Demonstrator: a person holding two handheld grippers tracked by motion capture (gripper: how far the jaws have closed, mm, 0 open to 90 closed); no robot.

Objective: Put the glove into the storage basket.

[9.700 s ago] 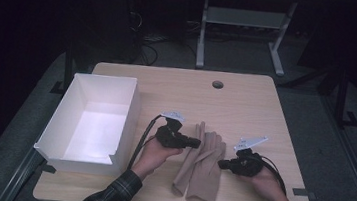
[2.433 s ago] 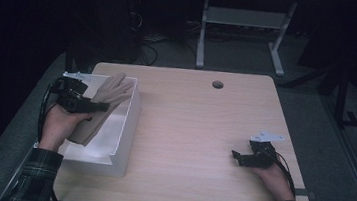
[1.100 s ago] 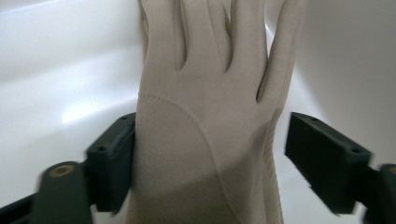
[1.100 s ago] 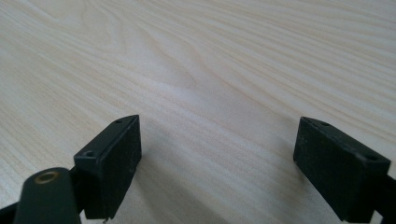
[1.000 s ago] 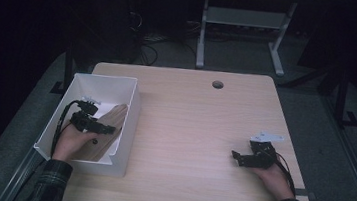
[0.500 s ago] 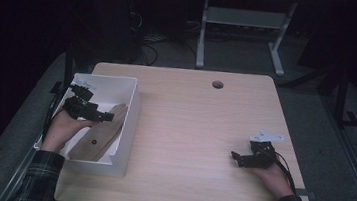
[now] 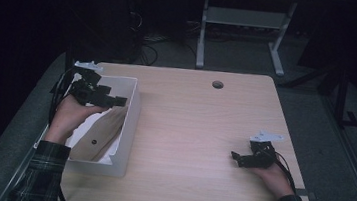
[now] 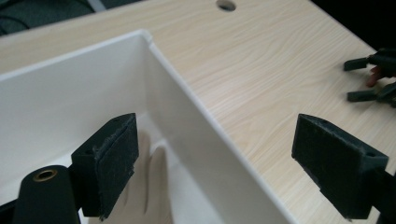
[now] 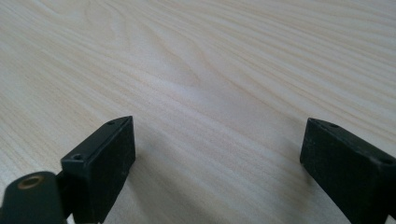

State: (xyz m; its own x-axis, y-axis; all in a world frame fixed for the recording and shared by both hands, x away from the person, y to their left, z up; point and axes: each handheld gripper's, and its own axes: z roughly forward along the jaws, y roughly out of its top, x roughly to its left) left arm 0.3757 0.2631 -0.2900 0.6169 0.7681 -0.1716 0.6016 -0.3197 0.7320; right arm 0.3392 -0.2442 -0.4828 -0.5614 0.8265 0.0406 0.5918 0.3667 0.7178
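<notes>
A beige cloth piece (image 7: 110,124), shaped like a glove, lies inside the white box (image 7: 132,118) at the table's left. In the left gripper view the beige cloth piece (image 8: 150,185) rests on the box floor below the left jaw. My left gripper (image 7: 120,101) hovers over the box, open and holding nothing. Seen from its own camera, the left gripper (image 8: 219,140) has its jaws on either side of the white box's (image 8: 187,93) right wall. My right gripper (image 7: 237,159) rests near the table's right front, open. The right gripper (image 9: 217,140) has bare wood between its jaws.
The wooden table (image 7: 198,128) has a round cable hole (image 7: 217,84) near its far edge. A metal desk frame (image 7: 242,22) stands on the floor beyond the table. The right gripper (image 8: 373,79) also appears far off in the left gripper view.
My left gripper carried the beige cloth into the box, let it go and has risen, open, toward the box's far end. The right gripper has stayed put.
</notes>
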